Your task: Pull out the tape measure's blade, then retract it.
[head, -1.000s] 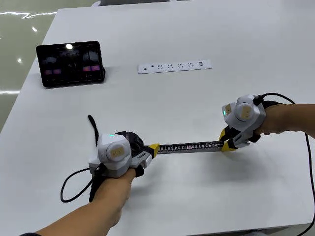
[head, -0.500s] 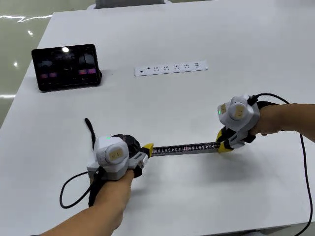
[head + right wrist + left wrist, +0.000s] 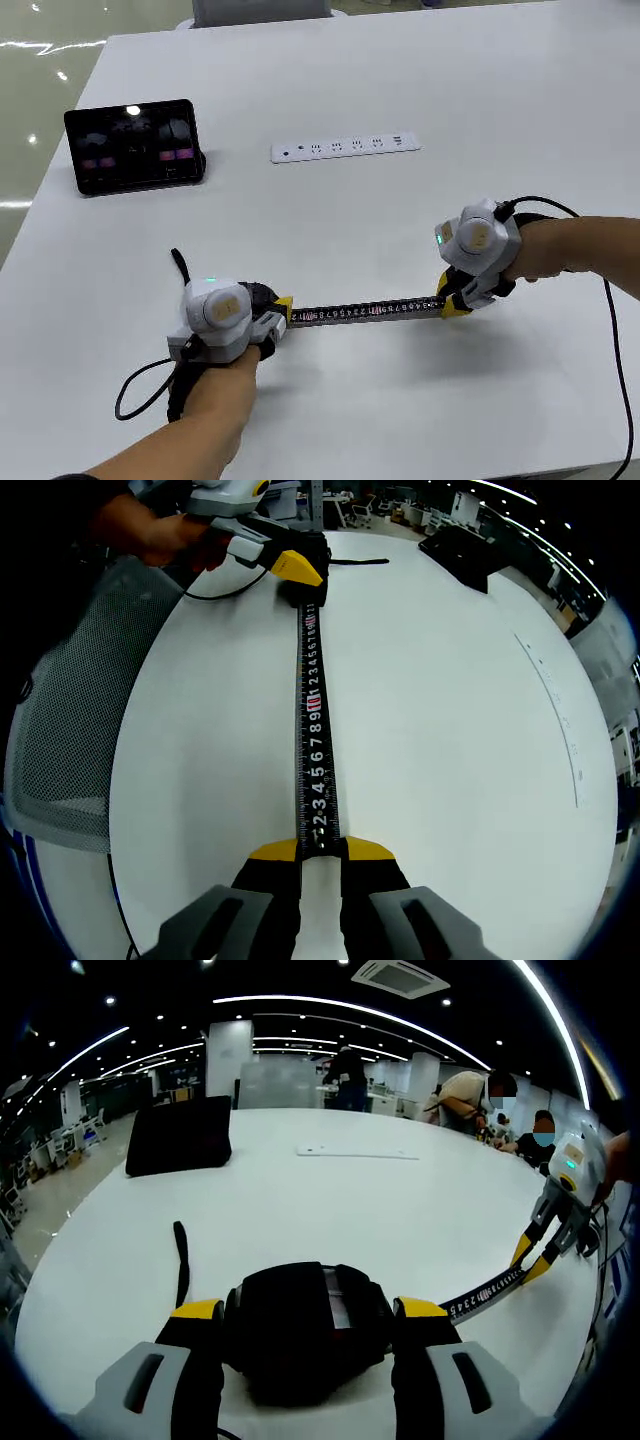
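Head view: white table. The tape measure sits on it at lower left, its black body clamped between the jaws of the left gripper. The blade is drawn out to the right, low along the tabletop, numbered face up. The right gripper pinches its far end, jaws closed on the tip. A black strap lies on the table beside the tape measure. A dark tablet stands at far left. A power strip lies beyond the blade, well apart from both grippers.

Left gripper view: yellow-tipped jaws press on both sides of the tape measure. The blade leaves to the right, toward the other gripper.

Right gripper view: jaws meet on the blade end at the low numbers. The blade runs straight ahead to the tape measure.
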Tool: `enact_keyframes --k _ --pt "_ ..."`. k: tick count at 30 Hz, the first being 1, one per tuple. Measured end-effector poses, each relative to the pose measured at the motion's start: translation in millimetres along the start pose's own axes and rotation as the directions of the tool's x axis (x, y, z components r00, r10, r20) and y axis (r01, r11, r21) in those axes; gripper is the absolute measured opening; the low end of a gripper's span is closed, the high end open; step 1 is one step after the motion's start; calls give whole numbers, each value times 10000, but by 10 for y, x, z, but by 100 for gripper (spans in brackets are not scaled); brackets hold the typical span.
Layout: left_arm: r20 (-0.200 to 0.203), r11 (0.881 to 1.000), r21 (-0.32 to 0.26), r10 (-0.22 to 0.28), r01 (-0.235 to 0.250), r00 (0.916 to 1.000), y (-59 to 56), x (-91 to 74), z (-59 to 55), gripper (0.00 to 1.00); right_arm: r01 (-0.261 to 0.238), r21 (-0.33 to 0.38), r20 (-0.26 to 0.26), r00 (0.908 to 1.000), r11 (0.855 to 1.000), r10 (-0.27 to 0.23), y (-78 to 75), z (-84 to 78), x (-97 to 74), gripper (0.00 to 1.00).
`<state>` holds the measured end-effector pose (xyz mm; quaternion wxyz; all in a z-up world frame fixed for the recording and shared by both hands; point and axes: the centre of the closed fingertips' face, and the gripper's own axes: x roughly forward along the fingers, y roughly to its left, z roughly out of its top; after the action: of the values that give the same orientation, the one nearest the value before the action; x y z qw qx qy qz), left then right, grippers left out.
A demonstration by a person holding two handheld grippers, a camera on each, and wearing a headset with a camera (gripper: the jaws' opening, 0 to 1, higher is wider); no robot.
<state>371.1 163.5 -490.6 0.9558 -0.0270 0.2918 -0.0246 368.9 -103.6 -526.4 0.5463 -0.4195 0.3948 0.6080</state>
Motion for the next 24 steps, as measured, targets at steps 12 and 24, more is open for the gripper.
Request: enact_keyframes --k 12,24 --pt "8 9981 614 5 -6 10000 -1 -5 -26 62 -6 129 -32 10000 9999 7 6 19 24 11" --pt "-257 9989 466 0 12 9997 -11 26 -61 62 -9 127 -118 9999 9999 10 8 43 46 11"
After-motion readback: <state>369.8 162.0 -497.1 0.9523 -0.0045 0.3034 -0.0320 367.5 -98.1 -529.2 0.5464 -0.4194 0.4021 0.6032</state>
